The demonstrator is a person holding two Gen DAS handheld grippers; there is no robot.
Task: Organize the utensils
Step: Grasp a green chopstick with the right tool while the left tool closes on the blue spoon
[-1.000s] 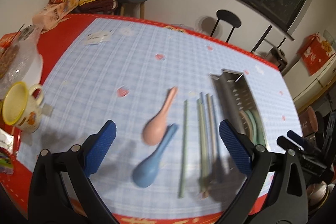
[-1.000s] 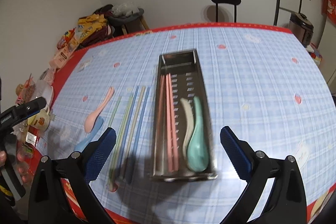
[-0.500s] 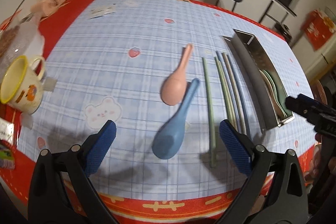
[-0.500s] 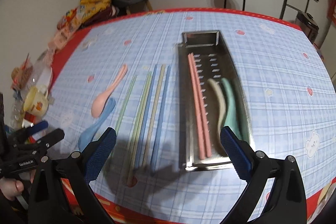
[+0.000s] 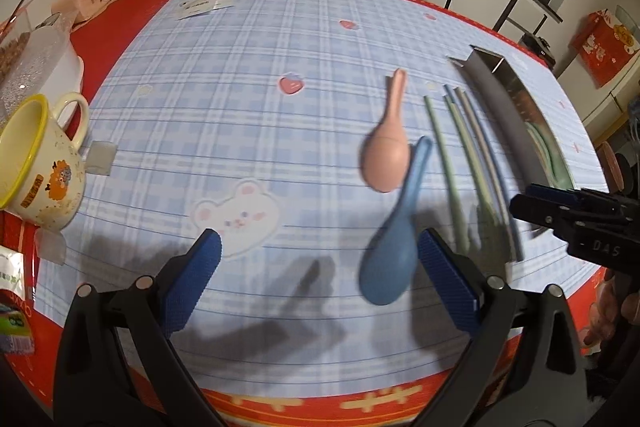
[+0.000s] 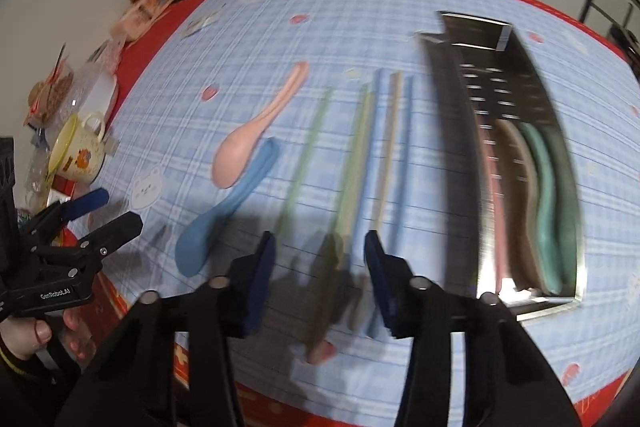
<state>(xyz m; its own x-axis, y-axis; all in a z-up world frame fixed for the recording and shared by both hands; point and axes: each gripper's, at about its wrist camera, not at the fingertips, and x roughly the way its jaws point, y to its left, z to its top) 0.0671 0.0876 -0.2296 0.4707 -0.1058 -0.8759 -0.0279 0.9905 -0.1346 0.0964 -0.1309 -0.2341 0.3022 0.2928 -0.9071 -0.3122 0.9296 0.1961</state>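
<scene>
Since a second ago your right gripper point(image 6: 320, 267) has swung off the metal tray point(image 6: 532, 71) and dropped low over the near ends of the loose chopsticks point(image 6: 380, 131), its jaws narrowed from wide to a part-closed gap with nothing yet between them; the picture is blurred with motion. Your left gripper point(image 5: 318, 267) has slid leftward, so the blue spoon point(image 5: 394, 247) that sat between its fingers now lies just beside the right fingertip, and it hangs wide open and empty. The job looks partly done: a pair of pink chopsticks point(image 6: 494, 195), a beige spoon point(image 6: 520, 187) and green spoons point(image 6: 548, 195) already lie in the tray on the right of the blue checked tablecloth point(image 5: 240, 75). Left on the cloth are the pink spoon point(image 5: 386, 155), touching the blue spoon's handle, and the green, blue and beige chopsticks lined up between the spoons and the tray. A yellow-rimmed mug point(image 5: 36, 167) stands well apart at the left edge. You appear to be setting up for the chopsticks next.
</scene>
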